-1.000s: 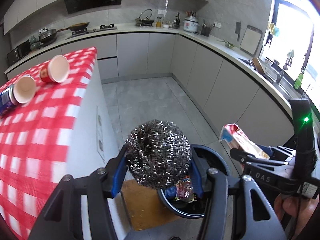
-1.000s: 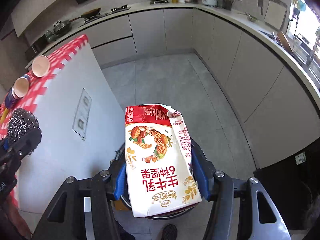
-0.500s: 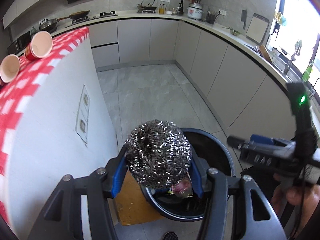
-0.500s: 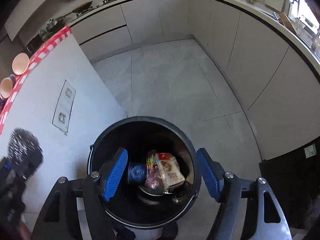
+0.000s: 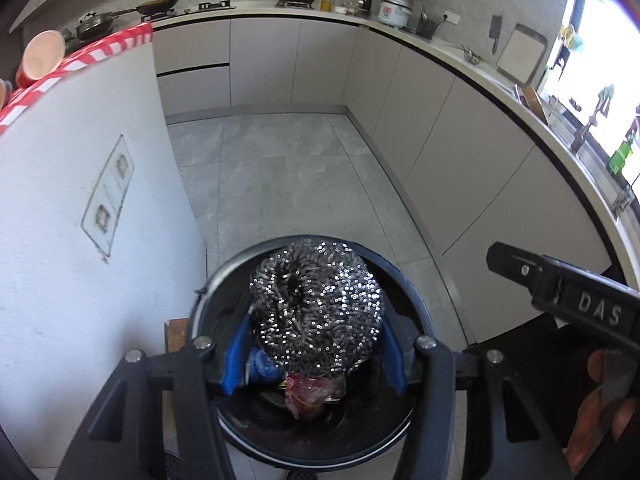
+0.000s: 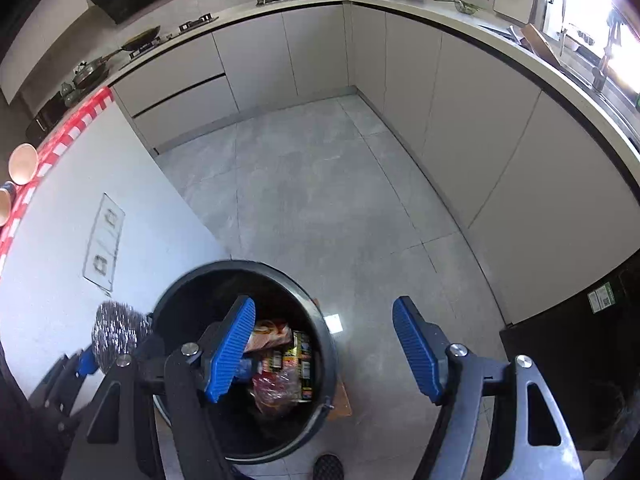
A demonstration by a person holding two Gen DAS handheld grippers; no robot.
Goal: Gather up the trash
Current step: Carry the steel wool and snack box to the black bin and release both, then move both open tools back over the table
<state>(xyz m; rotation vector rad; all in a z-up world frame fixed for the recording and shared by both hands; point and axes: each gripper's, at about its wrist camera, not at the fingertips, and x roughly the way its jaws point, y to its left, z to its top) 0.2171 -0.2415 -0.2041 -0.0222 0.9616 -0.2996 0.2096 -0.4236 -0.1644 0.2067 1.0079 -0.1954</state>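
Left tongs (image 5: 314, 354) clamped on wiry, round steel scrubber (image 5: 316, 308) over round black bin (image 5: 416, 304); right tongs (image 6: 324, 350) apart, empty; crinkly wrappers (image 6: 276, 390) visible inside

One black trash bin (image 6: 326, 354) on floor. One steel-wool scourer (image 5: 316, 306) above bin. Two hand-held grippers: left hand-held gripper (image 5: 314, 354), right hand-held gripper (image 6: 326, 354). Two paper cups (image 6: 23, 163) on checkered surface (image 6: 76, 122), up-left of bin. Two sockets (image 5: 108, 196) on panel left of bin.

Grey tiled floor (image 6: 320, 184), black trash bin (image 6: 320, 332) standing on it, brown mat (image 5: 176, 334) beside the bin
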